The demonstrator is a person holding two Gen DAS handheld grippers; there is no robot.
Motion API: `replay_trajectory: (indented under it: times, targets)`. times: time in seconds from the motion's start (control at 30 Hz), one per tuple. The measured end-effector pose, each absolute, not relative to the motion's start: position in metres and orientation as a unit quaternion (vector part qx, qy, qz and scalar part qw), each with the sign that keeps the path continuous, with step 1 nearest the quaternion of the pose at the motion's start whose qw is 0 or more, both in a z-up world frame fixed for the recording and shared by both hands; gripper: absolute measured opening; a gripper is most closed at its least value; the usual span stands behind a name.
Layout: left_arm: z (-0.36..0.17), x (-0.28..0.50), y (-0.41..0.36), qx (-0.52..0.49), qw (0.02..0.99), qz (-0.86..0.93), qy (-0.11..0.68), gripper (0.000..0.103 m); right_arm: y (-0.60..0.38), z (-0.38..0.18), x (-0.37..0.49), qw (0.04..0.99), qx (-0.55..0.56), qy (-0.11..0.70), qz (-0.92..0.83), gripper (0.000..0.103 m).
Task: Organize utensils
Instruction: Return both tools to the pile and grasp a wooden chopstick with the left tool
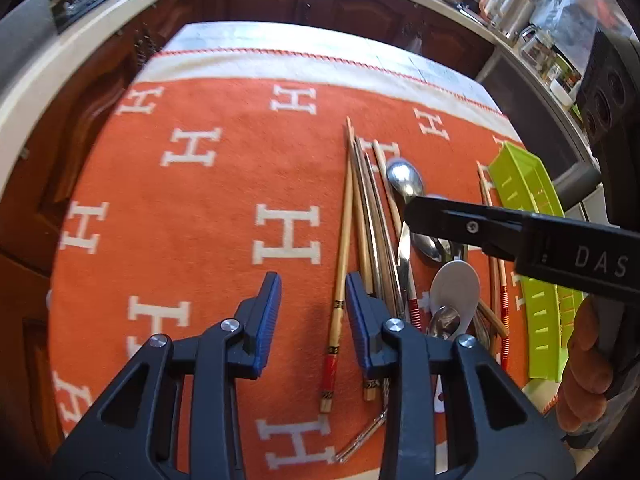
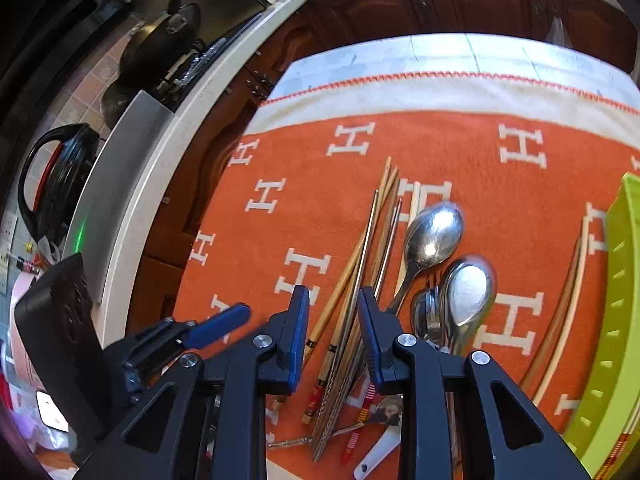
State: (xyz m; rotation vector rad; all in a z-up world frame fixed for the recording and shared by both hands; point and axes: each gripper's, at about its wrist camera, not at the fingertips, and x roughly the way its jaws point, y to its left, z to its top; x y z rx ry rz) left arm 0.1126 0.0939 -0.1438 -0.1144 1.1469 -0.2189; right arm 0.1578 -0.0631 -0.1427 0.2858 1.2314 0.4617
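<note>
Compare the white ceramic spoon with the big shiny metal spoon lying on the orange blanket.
The white ceramic spoon is matte white; the big metal spoon is mirror-shiny. The ceramic one lies nearer the camera, the metal one farther up. Both rest in one utensil heap on the orange blanket.

Orange blanket (image 1: 224,184) patterned with cream H letters, cream border, orange zigzag stitching along the edge. Pale grey-white table (image 2: 440,50) beyond the border. Lime-green tray (image 1: 520,176) with lighter slot marks. Tan wooden chopsticks (image 1: 344,232), one with a red end banded in black and gold; others wrapped in red and white stripes near the ends. Shiny silver spoons (image 2: 434,236); white ceramic spoon (image 1: 456,284). Black left gripper (image 1: 312,312) with blue ribbed pads (image 1: 268,320); black right gripper (image 2: 332,336) with blue pads too, white "DAS" lettering on its side. Dark reddish-brown cabinets (image 1: 360,4) under a cream counter edge.
</note>
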Motion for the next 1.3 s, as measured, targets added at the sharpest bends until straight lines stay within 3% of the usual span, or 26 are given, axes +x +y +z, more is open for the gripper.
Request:
replay_trajectory:
  times: [0.53, 0.63, 1.3]
  targets:
    - [-0.172, 0.129, 0.067, -0.007, 0.829, -0.092, 0.551, 0.028, -0.056, -0.169, 0.168, 0.761, 0.161, 0.588, 0.223, 0.019]
    - [-0.172, 0.13, 0.068, -0.007, 0.831, -0.082, 0.551, 0.007, -0.051, -0.171, 0.168, 0.754, 0.168, 0.593, 0.228, 0.019]
    - [-0.15, 0.103, 0.124, -0.082, 0.837, -0.054, 0.538, 0.005, -0.035, -0.196, 0.17, 0.724, 0.169, 0.647, 0.167, 0.018]
